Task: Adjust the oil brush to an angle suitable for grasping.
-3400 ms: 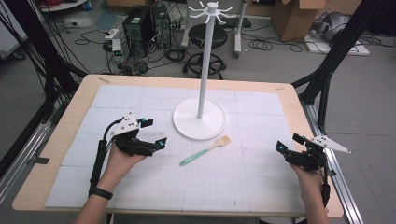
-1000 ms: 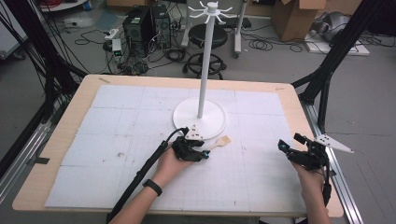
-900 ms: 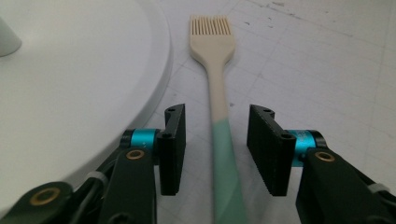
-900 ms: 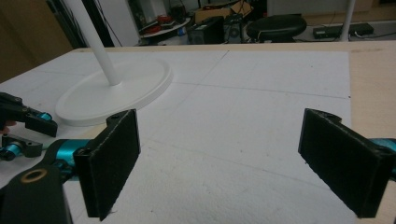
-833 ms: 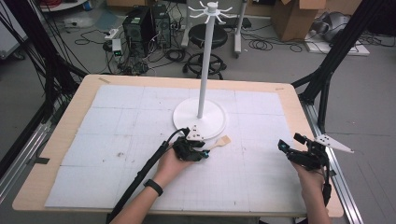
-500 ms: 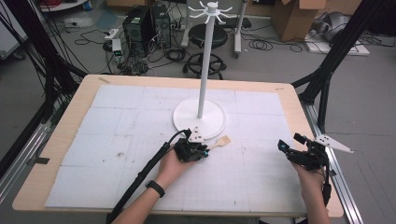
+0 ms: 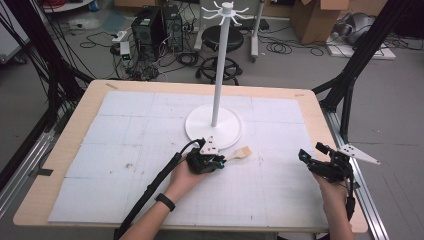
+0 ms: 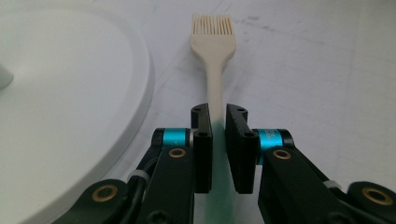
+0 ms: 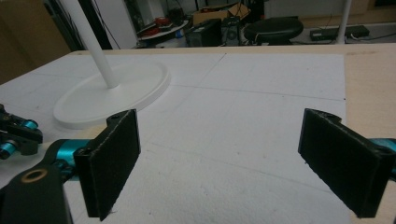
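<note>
A pastry brush with a cream bristle head (image 7: pixel 243 152) and a green handle lies on the white mat just in front of the stand's round base (image 7: pixel 214 127). My left gripper (image 7: pixel 218 162) is shut on the brush's handle. In the left gripper view both black pads (image 8: pixel 202 140) press on the handle, and the brush head (image 8: pixel 213 35) points away past my left gripper (image 8: pixel 218 113). My right gripper (image 7: pixel 310 152) rests at the table's right side, open and with nothing in it. Its two pads (image 9: pixel 114 163) stand wide apart over bare mat around my right gripper (image 9: pixel 219 140).
The white stand has a tall pole (image 7: pixel 218 70) topped with a ring of hooks (image 7: pixel 227 10); its base (image 8: pixel 70 93) lies close to the left of the brush. The wooden table edge (image 7: pixel 320 120) borders the mat. The left gripper (image 9: pixel 14 133) sits far left in the right gripper view.
My left hand has moved from the left part of the table to the brush by the stand's base, and its gripper now grips the handle. The right gripper has stayed put.
</note>
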The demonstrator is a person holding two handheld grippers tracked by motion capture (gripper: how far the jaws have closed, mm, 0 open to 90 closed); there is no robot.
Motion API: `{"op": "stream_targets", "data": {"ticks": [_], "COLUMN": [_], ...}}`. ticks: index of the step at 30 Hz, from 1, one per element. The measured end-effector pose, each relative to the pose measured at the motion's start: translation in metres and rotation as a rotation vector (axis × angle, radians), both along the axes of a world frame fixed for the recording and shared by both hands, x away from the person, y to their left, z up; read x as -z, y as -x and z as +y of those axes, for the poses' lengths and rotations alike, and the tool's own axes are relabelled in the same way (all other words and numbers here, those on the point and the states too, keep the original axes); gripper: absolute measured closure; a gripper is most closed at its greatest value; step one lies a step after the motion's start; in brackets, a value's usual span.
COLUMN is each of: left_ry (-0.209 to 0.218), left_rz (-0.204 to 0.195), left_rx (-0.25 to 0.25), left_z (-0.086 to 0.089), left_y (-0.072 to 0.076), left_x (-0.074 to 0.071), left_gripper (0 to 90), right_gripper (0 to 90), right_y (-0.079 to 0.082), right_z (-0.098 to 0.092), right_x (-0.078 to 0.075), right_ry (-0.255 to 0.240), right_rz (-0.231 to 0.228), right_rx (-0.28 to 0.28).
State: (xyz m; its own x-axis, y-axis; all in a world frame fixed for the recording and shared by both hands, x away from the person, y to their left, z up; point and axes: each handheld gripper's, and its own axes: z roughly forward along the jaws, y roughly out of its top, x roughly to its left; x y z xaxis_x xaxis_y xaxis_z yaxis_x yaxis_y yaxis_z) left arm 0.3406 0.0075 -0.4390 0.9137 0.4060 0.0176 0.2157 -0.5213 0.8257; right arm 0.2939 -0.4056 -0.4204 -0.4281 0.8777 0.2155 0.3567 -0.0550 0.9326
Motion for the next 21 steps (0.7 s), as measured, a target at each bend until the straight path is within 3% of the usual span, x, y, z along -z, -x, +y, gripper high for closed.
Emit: {"op": "stream_targets", "data": {"ticks": [4,7,9,17,21], "left_ry": [0.006,0.023,0.009,0.005,-0.031], "left_rz": [-0.020,-0.011,-0.014,-0.011,-0.017], "left_rx": [0.099,0.177,0.238,0.350,0.405], "left_z": [-0.001,-0.006,-0.014,-0.040,-0.057], "left_y": [0.004,0.007,0.011,0.021,0.026], "left_x": [-0.008,-0.008,-0.005,-0.003,-0.002], "left_gripper": [81.6,81.6,81.7,81.6,81.6], "right_gripper": [11.8,11.9,11.9,11.9,12.4], "right_y": [0.001,0.002,0.001,0.002,0.002], "right_z": [-0.002,-0.002,-0.001,-0.002,-0.002], "right_x": [-0.002,-0.003,-0.003,-0.003,-0.003], "right_ry": [-0.005,-0.011,-0.009,-0.013,-0.011], "right_rz": [-0.014,-0.016,-0.013,-0.014,-0.014], "right_rx": [0.005,0.009,0.010,0.008,0.008]}}
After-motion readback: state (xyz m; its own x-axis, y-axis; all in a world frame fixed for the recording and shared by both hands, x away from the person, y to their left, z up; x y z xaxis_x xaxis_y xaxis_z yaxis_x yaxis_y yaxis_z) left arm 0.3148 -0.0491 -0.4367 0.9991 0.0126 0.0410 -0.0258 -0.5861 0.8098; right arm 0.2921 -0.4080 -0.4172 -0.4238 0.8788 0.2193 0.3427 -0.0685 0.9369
